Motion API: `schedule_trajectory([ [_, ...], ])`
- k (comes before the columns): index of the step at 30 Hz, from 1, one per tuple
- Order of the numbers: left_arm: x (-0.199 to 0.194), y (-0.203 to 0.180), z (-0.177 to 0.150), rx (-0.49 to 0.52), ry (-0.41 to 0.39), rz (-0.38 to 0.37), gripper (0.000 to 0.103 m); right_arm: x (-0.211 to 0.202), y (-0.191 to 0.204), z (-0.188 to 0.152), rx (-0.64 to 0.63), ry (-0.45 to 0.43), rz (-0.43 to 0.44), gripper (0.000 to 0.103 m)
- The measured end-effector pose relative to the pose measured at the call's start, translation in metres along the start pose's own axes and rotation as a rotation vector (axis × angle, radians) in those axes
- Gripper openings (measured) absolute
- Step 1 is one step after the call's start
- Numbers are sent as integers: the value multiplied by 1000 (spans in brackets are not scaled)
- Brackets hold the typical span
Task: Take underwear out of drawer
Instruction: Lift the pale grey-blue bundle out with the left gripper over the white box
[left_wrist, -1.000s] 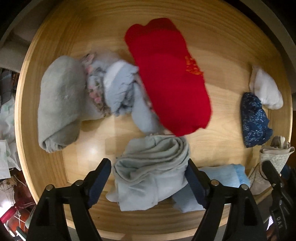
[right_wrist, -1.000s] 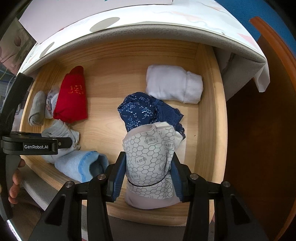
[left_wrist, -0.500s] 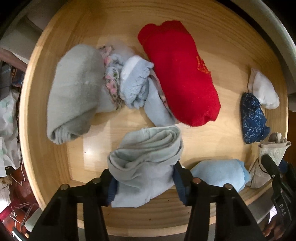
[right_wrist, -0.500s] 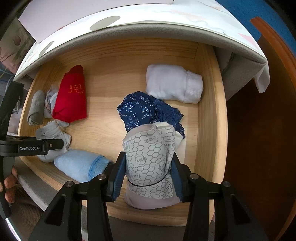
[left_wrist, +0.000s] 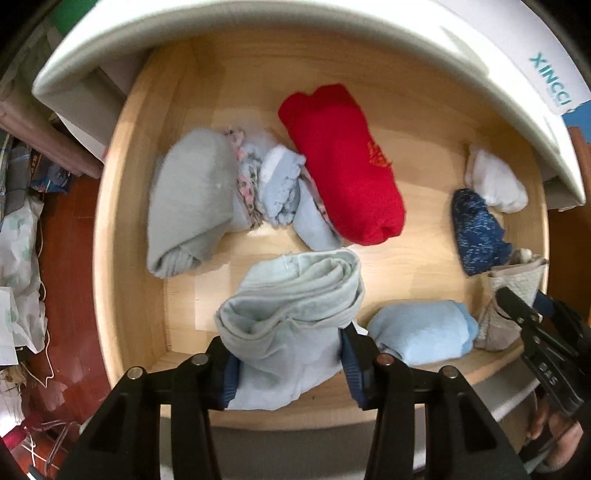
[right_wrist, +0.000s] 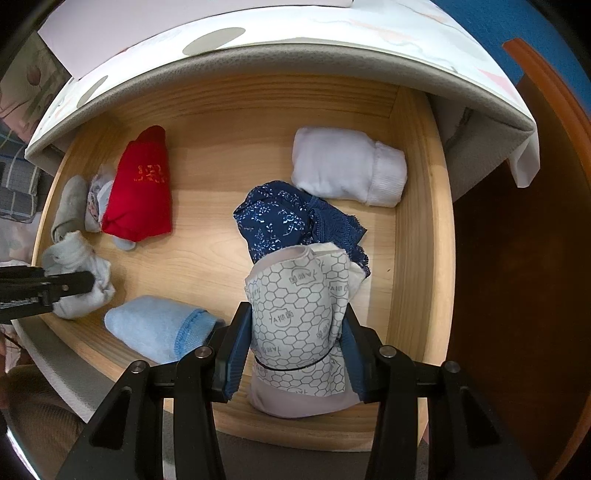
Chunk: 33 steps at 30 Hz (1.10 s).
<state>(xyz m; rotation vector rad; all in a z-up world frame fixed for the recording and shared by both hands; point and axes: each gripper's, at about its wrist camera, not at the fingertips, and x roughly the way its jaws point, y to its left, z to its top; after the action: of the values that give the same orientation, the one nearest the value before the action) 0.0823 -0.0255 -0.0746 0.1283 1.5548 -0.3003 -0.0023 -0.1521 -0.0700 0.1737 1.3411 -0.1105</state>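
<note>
From the left wrist, the left gripper (left_wrist: 290, 363) was closing its jaws on a pale grey-green rolled pair of underwear (left_wrist: 291, 314), pads pressing both sides, apparently to lift it out of the wooden drawer (left_wrist: 122, 229). Beyond it lay a red roll (left_wrist: 341, 164); to its right, a light blue roll (left_wrist: 421, 330).

From the right wrist, the right gripper (right_wrist: 291, 354) stayed clamped on a hexagon-printed roll (right_wrist: 299, 314), held upright above the drawer's near edge. Just beyond sat navy floral underwear (right_wrist: 275, 218).
</note>
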Motion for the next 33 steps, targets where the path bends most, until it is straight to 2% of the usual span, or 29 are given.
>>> schedule_trajectory([
  [9, -53, -8, -4, 39, -103, -36, 47, 0, -2, 0, 0, 2, -4, 42],
  [10, -55, -6, -2, 45, -123, -41, 47, 0, -2, 0, 0, 2, -5, 42],
  [15, -119, 9, 0, 77, -248, -56, 47, 0, -1, 0, -2, 3, -9, 42],
  [19, -172, 13, 7, 96, -377, -57, 47, 0, 0, 0, -4, 3, -13, 42],
  [22, -211, 10, 19, 110, -483, -44, 47, 0, 1, 1, -8, 5, -21, 42],
  [25, -250, 7, 36, 132, -574, -1, 47, 0, 2, 1, -12, 5, -29, 42],
  [33, -285, -12, 99, 153, -681, 46, 47, 2, 8, 1, -33, 8, -54, 42],
])
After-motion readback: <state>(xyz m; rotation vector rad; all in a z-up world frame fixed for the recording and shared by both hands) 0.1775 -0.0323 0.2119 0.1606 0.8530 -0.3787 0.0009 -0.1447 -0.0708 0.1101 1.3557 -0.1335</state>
